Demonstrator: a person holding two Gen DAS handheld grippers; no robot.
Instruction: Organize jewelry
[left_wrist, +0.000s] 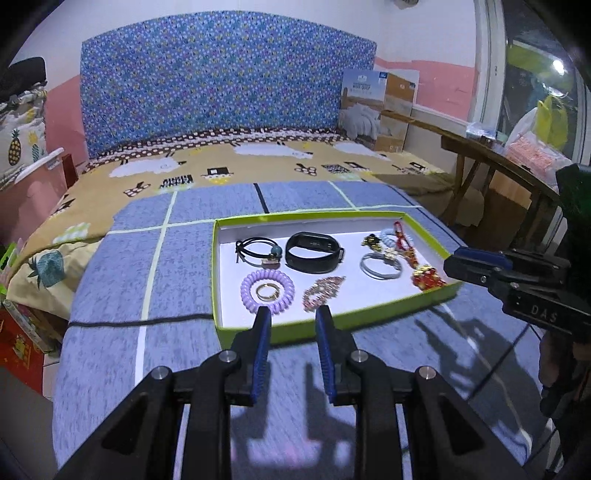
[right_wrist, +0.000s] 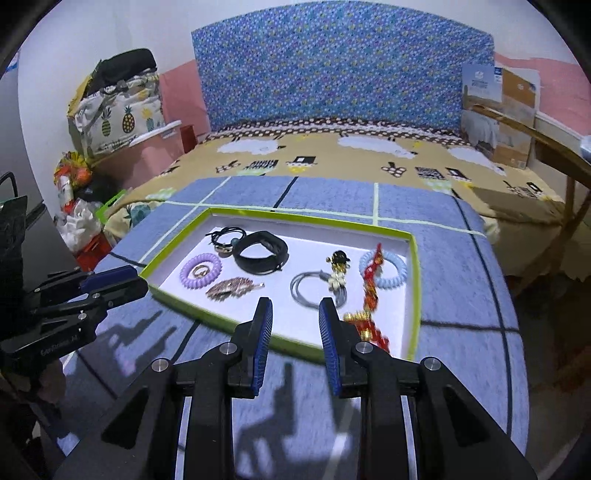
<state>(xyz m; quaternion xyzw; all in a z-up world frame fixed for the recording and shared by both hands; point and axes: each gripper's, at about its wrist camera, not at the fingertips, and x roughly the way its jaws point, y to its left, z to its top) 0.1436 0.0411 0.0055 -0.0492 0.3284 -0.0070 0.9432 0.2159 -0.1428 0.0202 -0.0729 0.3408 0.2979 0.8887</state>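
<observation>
Two grippers hover near a green-rimmed tray (left_wrist: 402, 295) on a blue checked cloth (left_wrist: 177, 258). From the left wrist, the left gripper (left_wrist: 292, 314) has its fingers spread, grasping nothing, at the tray's near edge. Inside lie a purple coil tie (left_wrist: 267, 290) ringing a gold ring (left_wrist: 266, 291), a black band (left_wrist: 314, 252), a black cord bracelet (left_wrist: 255, 248), a grey hair tie (left_wrist: 380, 266) and a red charm (left_wrist: 426, 277).

From the right wrist, the right gripper (right_wrist: 295, 308) is likewise released over the tray (right_wrist: 415, 295), just beside the grey hair tie (right_wrist: 317, 290); a pale blue coil (right_wrist: 384, 269) sits behind. Beyond stretch a patterned bed (right_wrist: 332, 158) and a blue headboard (right_wrist: 332, 74).
</observation>
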